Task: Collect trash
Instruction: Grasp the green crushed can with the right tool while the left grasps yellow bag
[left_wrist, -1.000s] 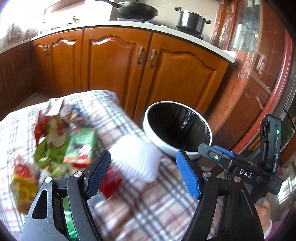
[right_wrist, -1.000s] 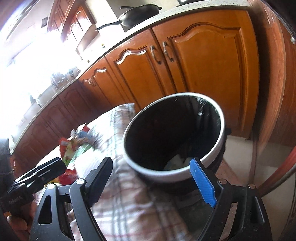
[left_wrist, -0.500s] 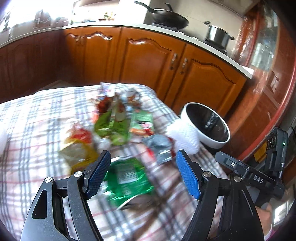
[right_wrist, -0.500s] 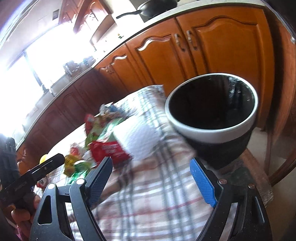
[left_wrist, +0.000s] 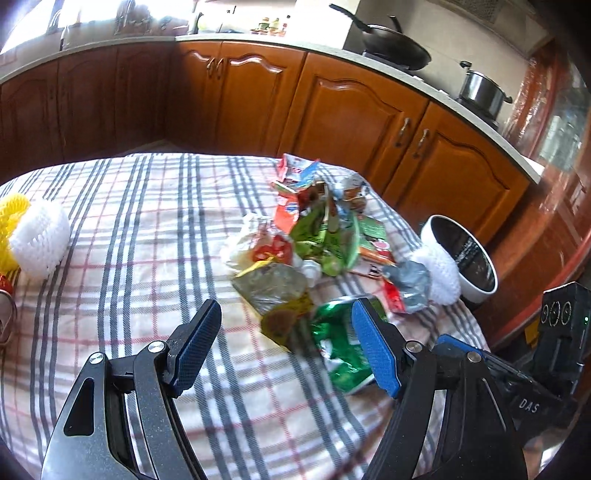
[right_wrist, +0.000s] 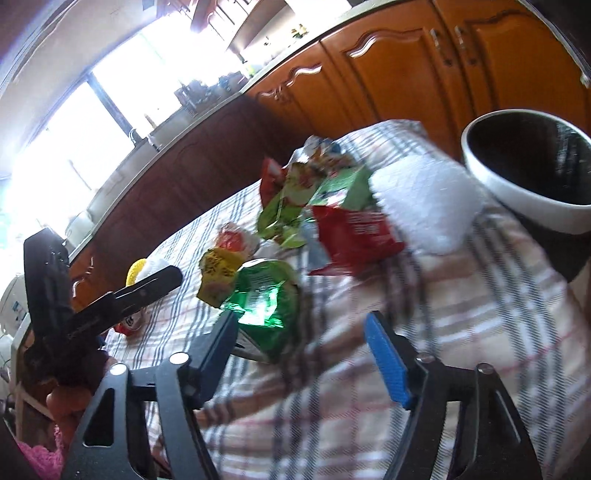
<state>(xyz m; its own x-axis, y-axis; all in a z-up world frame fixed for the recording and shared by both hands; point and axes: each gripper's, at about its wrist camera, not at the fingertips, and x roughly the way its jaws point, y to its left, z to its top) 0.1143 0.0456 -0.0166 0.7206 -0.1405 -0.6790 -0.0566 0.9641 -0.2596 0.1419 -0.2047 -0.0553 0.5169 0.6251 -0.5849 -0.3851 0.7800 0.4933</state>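
On left view only, steel pot (left_wrist: 482, 90), left claw (left_wrist: 286, 345) agape, right claw (right_wrist: 301, 352) closing, empty.

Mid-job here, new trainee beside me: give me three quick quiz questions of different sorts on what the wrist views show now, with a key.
1. True or false: the left gripper is clamped on a wrapper.
2. Multiple choice: the trash bin stands A) in the middle of the checked tablecloth; B) past the table's edge, by the wooden cabinets; C) on the counter.
3. Fill in: the piece of trash nearest the right gripper is the shiny ____ wrapper.

Key: 1 false, its jaws are open with nothing gripped. 2 B. 3 green; the right jaws are closing, with nothing between them yet.
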